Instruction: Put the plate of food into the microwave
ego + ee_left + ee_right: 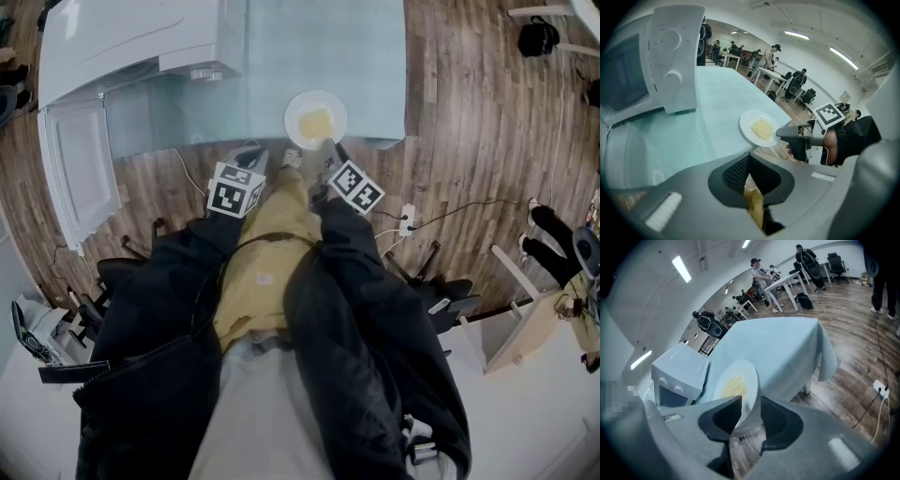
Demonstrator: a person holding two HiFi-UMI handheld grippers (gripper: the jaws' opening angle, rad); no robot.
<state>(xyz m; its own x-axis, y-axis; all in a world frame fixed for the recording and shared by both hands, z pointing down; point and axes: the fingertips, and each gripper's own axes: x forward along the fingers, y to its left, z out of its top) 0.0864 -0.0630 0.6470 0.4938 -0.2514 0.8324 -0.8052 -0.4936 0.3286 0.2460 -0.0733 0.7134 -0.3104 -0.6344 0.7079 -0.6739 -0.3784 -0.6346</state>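
A white plate (315, 120) with yellow food sits at the near edge of the table (375, 56), also seen in the left gripper view (759, 127). My right gripper (328, 147) reaches its near rim. In the right gripper view the plate rim (740, 380) stands between the open jaws (749, 414), with a gap at one pad. My left gripper (255, 152) hovers at the table edge left of the plate, and its pads (749, 161) meet with nothing between them. The white microwave (141, 37) stands at the far left with its door (75, 169) swung open.
A pale blue cloth covers the table and hangs over its corner (829, 362). A power strip (406, 218) and cables lie on the wooden floor to the right. Office chairs (122, 272) stand beside me. People and desks (773, 65) are far behind.
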